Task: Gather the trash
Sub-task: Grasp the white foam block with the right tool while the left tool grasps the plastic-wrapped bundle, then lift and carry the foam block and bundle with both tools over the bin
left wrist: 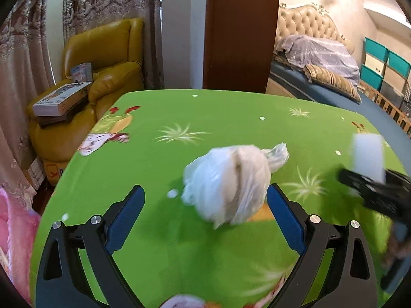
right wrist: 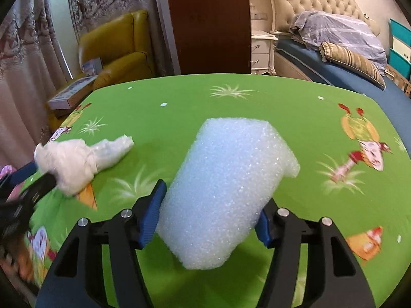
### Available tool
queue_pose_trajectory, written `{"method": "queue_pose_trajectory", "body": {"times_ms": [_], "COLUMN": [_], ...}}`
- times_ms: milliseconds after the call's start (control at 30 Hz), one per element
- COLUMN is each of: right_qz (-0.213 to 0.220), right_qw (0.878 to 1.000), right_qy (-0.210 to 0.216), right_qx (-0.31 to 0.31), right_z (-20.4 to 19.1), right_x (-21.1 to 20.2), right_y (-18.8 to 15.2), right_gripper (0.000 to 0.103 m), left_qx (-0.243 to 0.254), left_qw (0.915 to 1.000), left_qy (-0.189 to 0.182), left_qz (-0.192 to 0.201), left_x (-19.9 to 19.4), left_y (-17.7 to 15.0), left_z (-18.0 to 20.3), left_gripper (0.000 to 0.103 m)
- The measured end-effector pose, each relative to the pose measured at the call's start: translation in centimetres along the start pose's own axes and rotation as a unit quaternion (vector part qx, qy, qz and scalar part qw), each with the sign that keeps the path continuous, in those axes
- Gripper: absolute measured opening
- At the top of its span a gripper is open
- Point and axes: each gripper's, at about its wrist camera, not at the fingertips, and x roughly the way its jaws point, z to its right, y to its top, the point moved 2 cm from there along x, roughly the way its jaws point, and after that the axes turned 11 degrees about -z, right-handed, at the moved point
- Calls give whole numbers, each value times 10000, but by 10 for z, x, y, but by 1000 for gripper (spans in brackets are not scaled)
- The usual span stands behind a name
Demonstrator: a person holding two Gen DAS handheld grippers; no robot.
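A white foam block (right wrist: pixel 226 192) is clamped between the blue pads of the right tool (right wrist: pixel 209 211), raised over the green cartoon-print surface (right wrist: pixel 282 107). A knotted plastic bag (left wrist: pixel 231 182) is seen on that surface between the wide-apart pads of the left tool (left wrist: pixel 205 218).

You are working in a home bedroom: a bed (right wrist: pixel 334 59) with a tufted headboard (right wrist: pixel 308 5), a quilt (right wrist: pixel 341 30) and a striped pillow (right wrist: pixel 352 61) is standing at the right, a yellow armchair (left wrist: pixel 102 59) is sitting by lace curtains (left wrist: pixel 23 51), and a cartoon-print green cloth (left wrist: pixel 205 118) is covering the table before you.
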Motion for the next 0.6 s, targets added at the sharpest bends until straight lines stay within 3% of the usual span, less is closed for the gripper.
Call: {"method": "queue_pose_trajectory", "body": {"times_ms": [100, 133, 167, 267, 433, 600], "right_qz": [71, 99, 134, 226, 302, 333], "right_qw": [9999, 9999, 9998, 9994, 9986, 9984], "right_qy": [75, 110, 162, 272, 424, 428], "right_qx": [-29, -36, -33, 11, -40, -169], "right_z": [9, 10, 12, 14, 10, 2], "right_x": [-13, -17, -22, -35, -52, -67], "right_y": [-16, -21, -26, -42, -65, -87], "right_gripper": [60, 60, 60, 60, 60, 60], "left_qx": [59, 96, 124, 195, 538, 430], "left_qw": [9999, 9997, 9996, 9995, 9985, 9987], "left_qy": [30, -2, -44, -156, -116, -106], "left_qz": [-147, -219, -264, -199, 20, 270], "left_x": [16, 19, 22, 15, -15, -48], "left_y": [8, 9, 10, 4, -24, -51], "left_z": [11, 14, 17, 25, 44, 48], "left_gripper": [88, 75, 54, 45, 43, 43]}}
